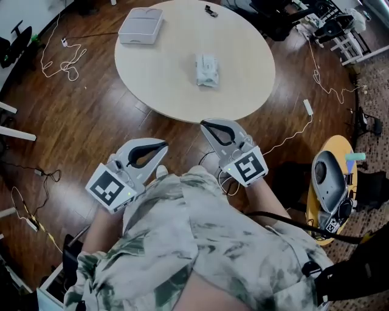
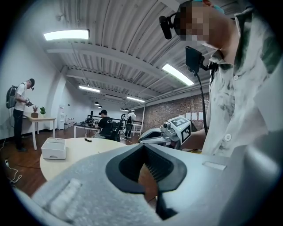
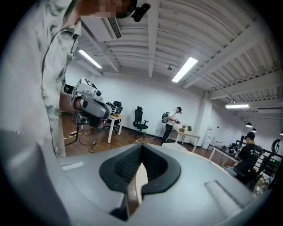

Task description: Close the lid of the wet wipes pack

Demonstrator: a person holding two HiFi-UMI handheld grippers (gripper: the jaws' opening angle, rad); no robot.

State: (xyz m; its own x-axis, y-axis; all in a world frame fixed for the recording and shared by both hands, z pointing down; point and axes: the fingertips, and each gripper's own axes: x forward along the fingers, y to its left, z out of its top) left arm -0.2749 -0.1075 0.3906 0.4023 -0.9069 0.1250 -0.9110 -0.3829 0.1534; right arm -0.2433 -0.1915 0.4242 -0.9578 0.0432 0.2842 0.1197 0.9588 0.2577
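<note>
The wet wipes pack [image 1: 206, 70], pale and rectangular, lies near the middle of the round beige table [image 1: 243, 54]; its lid is too small to make out. Both grippers hang close to the person's body, off the table's near edge and well short of the pack. My left gripper [image 1: 163, 146] is shut with nothing in it, its tips meeting in the left gripper view [image 2: 143, 145]. My right gripper [image 1: 205, 126] is shut and empty too, jaws together in the right gripper view [image 3: 142, 145]. The pack does not show in either gripper view.
A white box [image 1: 141, 25] sits at the table's far left [image 2: 54, 148], a small dark item [image 1: 211, 10] at its far edge. Cables [image 1: 61, 58] trail over the wooden floor. A yellow stool with gear [image 1: 331, 182] stands at right. Other people work at desks [image 2: 105, 123] behind.
</note>
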